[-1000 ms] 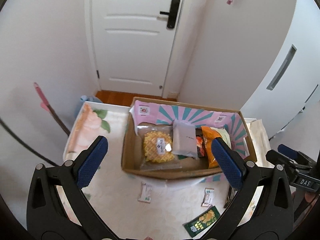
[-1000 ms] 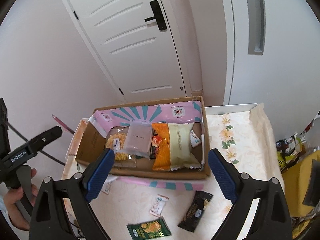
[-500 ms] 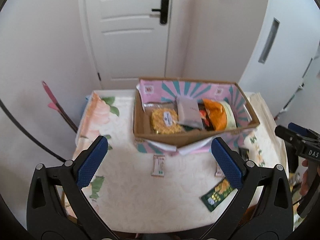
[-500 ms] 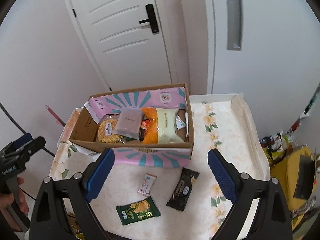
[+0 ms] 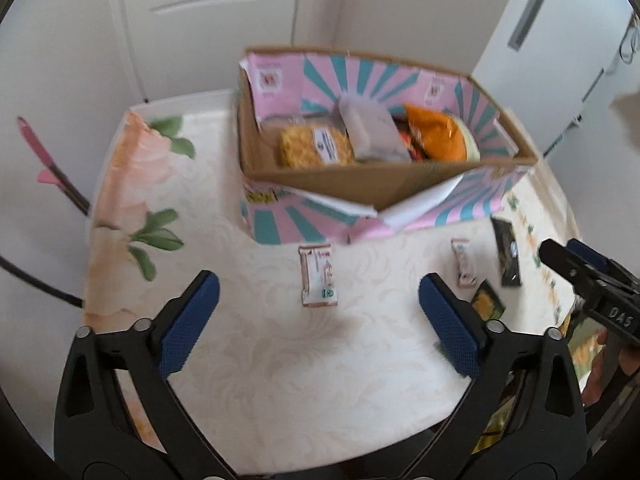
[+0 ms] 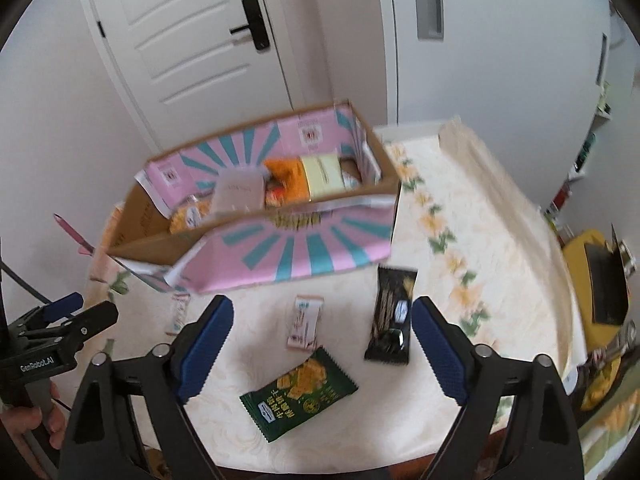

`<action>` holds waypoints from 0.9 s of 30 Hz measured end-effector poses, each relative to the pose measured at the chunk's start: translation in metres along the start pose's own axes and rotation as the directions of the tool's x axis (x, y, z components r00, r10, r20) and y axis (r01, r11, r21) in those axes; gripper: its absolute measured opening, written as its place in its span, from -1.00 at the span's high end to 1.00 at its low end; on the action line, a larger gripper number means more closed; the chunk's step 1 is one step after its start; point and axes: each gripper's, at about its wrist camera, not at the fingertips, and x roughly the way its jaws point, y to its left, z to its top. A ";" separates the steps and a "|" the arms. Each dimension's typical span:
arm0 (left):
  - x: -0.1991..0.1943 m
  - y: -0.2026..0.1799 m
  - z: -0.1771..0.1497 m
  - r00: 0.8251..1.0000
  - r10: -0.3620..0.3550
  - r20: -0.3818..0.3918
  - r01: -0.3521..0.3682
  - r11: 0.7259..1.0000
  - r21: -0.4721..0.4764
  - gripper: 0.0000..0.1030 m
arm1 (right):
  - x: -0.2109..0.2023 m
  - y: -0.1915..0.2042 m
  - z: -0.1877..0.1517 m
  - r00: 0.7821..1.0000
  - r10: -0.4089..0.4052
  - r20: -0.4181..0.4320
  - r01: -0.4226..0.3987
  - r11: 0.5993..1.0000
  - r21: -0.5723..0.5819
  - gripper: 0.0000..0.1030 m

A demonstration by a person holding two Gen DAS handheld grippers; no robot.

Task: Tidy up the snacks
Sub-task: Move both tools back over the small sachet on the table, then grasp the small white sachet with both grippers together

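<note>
A pink-and-teal cardboard box [image 5: 404,188] [image 6: 288,248] stands on the table and holds several snack packs. Loose on the table in front of it lie a small white bar [image 5: 319,276] [image 6: 177,312], a second white bar [image 5: 464,263] [image 6: 305,322], a black packet [image 5: 507,255] [image 6: 392,316] and a green cracker packet [image 5: 487,305] [image 6: 298,396]. My left gripper [image 5: 319,316] is open and empty, just short of the first white bar. My right gripper [image 6: 322,344] is open and empty, over the second white bar and the green packet.
The table wears a cream floral cloth [image 5: 132,184] [image 6: 460,232]. A white door [image 6: 192,40] and white walls stand behind it. Yellow clutter [image 6: 596,280] lies off the table's right edge. A pink-tipped stick [image 5: 44,160] leans at the left.
Both grippers have dropped lower and closer to the table's front, so the loose packets now lie between the fingers. The box and packets have not moved.
</note>
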 end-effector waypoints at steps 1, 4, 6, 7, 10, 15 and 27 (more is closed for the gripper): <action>0.008 0.001 -0.002 1.000 -0.012 -0.006 0.012 1.000 0.007 -0.81 | 0.009 0.002 -0.007 1.000 -0.011 -0.008 0.011 1.000 0.008 -0.54; 0.032 0.001 -0.009 0.999 -0.039 -0.014 0.040 0.999 0.023 -0.65 | 0.030 0.008 -0.021 0.999 -0.041 -0.017 0.041 0.999 0.005 -0.46; 0.041 0.002 -0.012 0.999 -0.042 -0.009 0.043 0.999 0.027 -0.55 | 0.047 0.014 -0.030 0.997 -0.073 -0.021 0.073 0.997 -0.017 -0.34; 0.047 0.003 -0.015 0.999 -0.047 -0.006 0.047 0.999 0.027 -0.54 | 0.054 0.017 -0.033 0.997 -0.079 -0.023 0.079 0.997 -0.025 -0.27; 0.061 0.003 -0.019 0.999 -0.046 -0.008 0.046 0.998 0.032 -0.45 | 0.071 0.021 -0.043 0.996 -0.092 -0.022 0.091 0.995 -0.043 -0.19; 0.078 0.003 -0.020 0.999 -0.035 -0.003 0.035 0.999 0.036 -0.23 | 0.087 0.022 -0.048 0.994 -0.105 -0.003 0.105 0.993 -0.056 -0.12; 0.082 -0.004 -0.021 0.999 0.024 0.026 -0.026 0.994 0.105 0.52 | 0.100 0.025 -0.049 0.993 -0.115 0.034 0.117 0.991 -0.066 0.29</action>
